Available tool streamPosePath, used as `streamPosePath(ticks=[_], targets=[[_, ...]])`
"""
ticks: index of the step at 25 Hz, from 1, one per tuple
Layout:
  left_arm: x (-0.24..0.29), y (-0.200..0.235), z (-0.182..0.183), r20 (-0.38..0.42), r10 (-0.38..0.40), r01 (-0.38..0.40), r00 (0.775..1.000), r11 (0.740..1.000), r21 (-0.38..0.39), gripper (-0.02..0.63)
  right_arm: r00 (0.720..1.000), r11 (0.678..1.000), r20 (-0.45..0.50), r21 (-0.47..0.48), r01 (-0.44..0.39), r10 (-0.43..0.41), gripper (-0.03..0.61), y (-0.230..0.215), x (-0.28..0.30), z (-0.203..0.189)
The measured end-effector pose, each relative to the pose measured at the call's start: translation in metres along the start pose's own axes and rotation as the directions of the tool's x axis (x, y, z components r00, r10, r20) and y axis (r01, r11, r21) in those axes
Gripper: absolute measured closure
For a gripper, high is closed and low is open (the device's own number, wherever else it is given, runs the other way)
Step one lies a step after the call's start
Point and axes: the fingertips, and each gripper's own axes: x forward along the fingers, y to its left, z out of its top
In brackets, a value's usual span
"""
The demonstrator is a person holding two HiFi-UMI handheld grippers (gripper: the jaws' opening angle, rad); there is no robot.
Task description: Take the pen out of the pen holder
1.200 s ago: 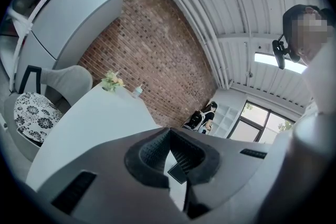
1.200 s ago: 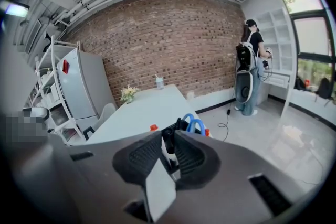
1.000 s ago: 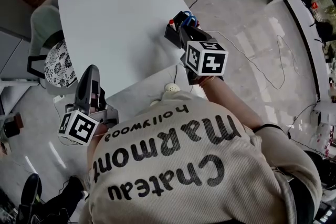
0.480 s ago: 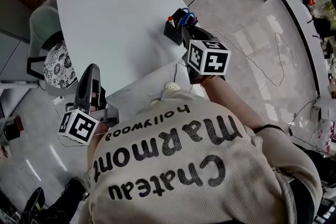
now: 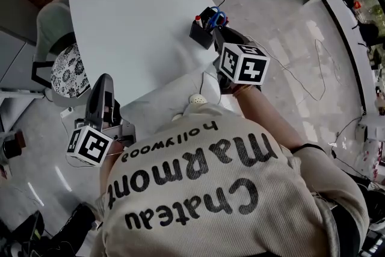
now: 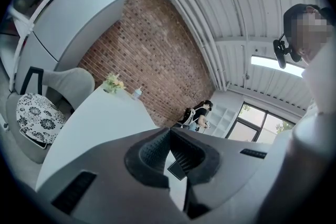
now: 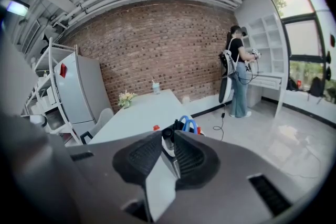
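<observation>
Head view: the right gripper (image 5: 216, 37) reaches forward to the black box-shaped pen holder (image 5: 200, 34), which stands just ahead of its tips at the edge of the white oval table (image 5: 132, 21). A pair of blue-handled scissors (image 5: 218, 16) and a red-capped marker (image 5: 197, 18) rise from the holder just beyond the gripper. The gripper's body covers the grasp itself. The left gripper (image 5: 103, 83) is held low and well apart from the holder, off the table's near edge. Left gripper view: the left gripper (image 6: 168, 132) has its ribbed pads pressed together at the tips with nothing between them; a small dark shape shows through the slot below the tips, too small to name. Right gripper view: the right gripper (image 7: 168, 140) pinches the black-capped white pen (image 7: 167, 134) between its pads. The pen's top fills the narrow gap at the tips, the scissors (image 7: 188, 124) show just past and to the right of the gripper, and the marker (image 7: 156, 127) just to its left. Judged progress: reach and grasp appear done, the lift is not — the pen stands at the level of the holder's other contents, so drawing it up and clear is what is left. The jaws hide the holder's body and the pen's lower barrel in this view, so how deep the pen sits cannot be seen.
</observation>
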Motion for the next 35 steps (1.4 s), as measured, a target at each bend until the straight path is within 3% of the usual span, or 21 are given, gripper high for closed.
streamPosePath(ticks=[27,35], targets=[[-0.023,-0.022,-0.001,0.01,-0.045,0.045,0.999,0.998,0.04,0.612,0.996,0.995,0.094,0.098,-0.004,-0.006,0.505,-0.004,-0.045,-0.002],[-0.021,-0.035,-0.011,0.003,-0.036,0.036,0.999,0.999,0.038,0.612,0.993,0.993,0.104,0.096,-0.061,0.051,0.505,-0.007,-0.054,-0.002]])
